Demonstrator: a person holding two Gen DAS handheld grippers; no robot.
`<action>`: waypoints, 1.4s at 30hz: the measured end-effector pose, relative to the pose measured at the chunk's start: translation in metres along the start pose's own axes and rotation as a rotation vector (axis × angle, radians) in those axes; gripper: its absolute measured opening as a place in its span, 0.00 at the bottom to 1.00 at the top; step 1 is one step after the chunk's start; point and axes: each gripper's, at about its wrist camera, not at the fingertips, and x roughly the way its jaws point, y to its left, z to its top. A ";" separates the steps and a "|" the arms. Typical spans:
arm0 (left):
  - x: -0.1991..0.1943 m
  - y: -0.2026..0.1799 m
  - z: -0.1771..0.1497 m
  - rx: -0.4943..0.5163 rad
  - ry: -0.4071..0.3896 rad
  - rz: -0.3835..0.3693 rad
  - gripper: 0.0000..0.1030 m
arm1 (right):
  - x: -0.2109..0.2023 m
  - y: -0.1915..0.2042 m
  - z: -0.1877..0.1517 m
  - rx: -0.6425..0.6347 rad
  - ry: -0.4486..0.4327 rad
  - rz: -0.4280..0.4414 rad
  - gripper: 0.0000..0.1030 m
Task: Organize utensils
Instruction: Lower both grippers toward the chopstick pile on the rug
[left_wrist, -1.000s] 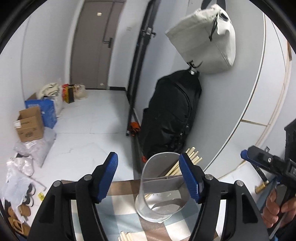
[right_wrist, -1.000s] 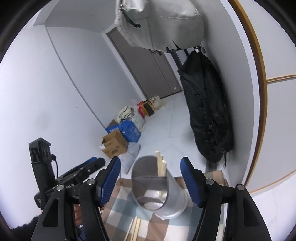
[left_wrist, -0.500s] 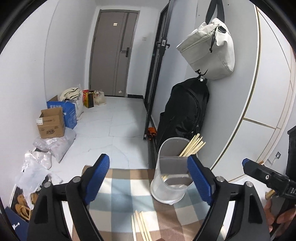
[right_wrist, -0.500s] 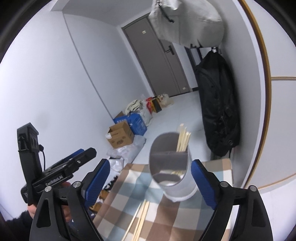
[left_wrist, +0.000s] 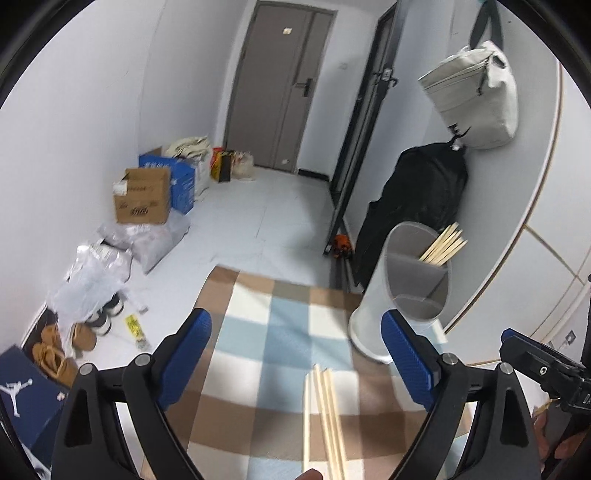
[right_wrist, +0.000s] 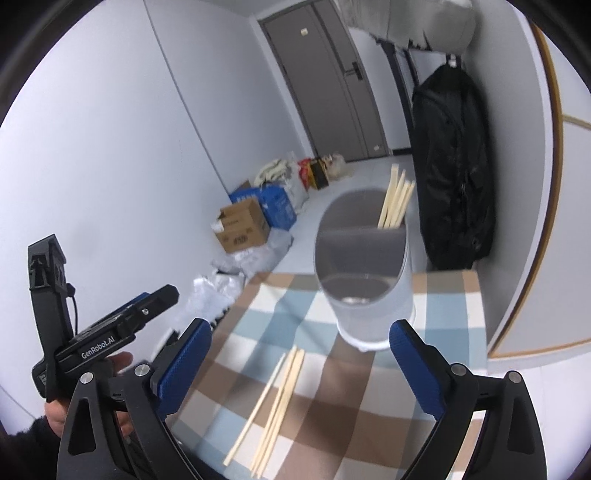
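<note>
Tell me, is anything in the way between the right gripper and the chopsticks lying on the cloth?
Nothing visible. The loose chopsticks lie on bare checked cloth directly ahead of the open right gripper; the holder stands beyond them.

The cloth (left_wrist: 280, 332) on the table is checked in brown, pale blue and cream. The holder (right_wrist: 369, 295) is translucent white with a grey divider inside. The chopsticks (right_wrist: 275, 402) are pale wood. Both grippers' pads (left_wrist: 406, 362) are bright blue on black frames. The backpack (right_wrist: 454, 166) is black, the hanging bag (left_wrist: 476, 92) off-white, the door (left_wrist: 280, 81) grey-brown, 1 box (left_wrist: 142, 197) plain cardboard brown.
</note>
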 end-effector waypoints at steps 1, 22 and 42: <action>0.000 0.002 -0.004 0.002 0.006 0.007 0.88 | 0.007 0.001 -0.004 0.000 0.017 -0.005 0.95; 0.006 0.026 -0.016 0.014 0.084 0.094 0.88 | 0.118 0.008 -0.046 -0.052 0.256 -0.121 0.95; 0.013 0.063 -0.016 -0.061 0.131 0.146 0.88 | 0.171 0.028 -0.053 -0.199 0.348 -0.336 0.80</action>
